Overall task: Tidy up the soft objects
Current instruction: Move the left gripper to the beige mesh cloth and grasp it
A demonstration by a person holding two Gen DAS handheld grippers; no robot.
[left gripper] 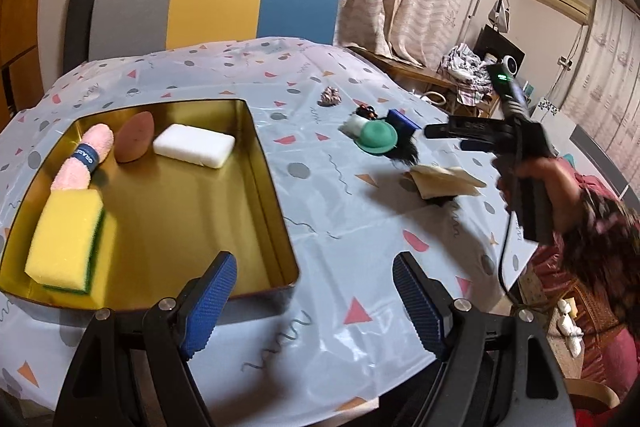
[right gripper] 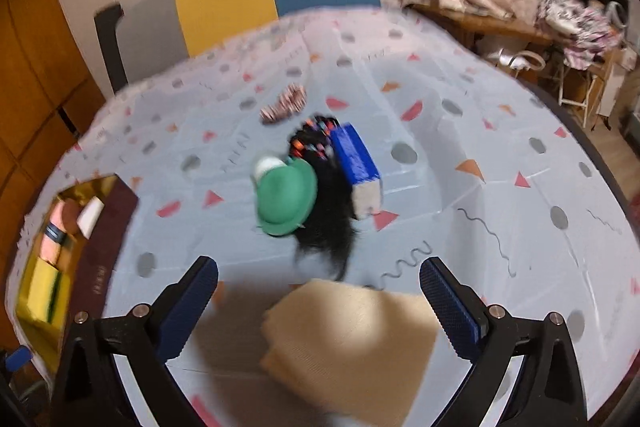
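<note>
Your tabletop [left gripper: 328, 195] wears a glossy plastic sheet that catches the light and shows fold creases, and the tin [left gripper: 276, 211] on it is polished gold metal inside, mirroring what lies in it. In the tin you have a porous yellow sponge [left gripper: 60, 235] with a rough green backing, a fluffy pink towel roll [left gripper: 86, 157], a matt brown sponge [left gripper: 134, 141] and a smooth matt white foam block [left gripper: 194, 145]. Before you lie a woven beige cloth [right gripper: 352, 343], a matt green felt-like hat [right gripper: 286, 197] and a shaggy black tuft [right gripper: 332, 227]; your jaws carry knurled blue rubbery pads [left gripper: 206, 307] on matt black plastic.
</note>
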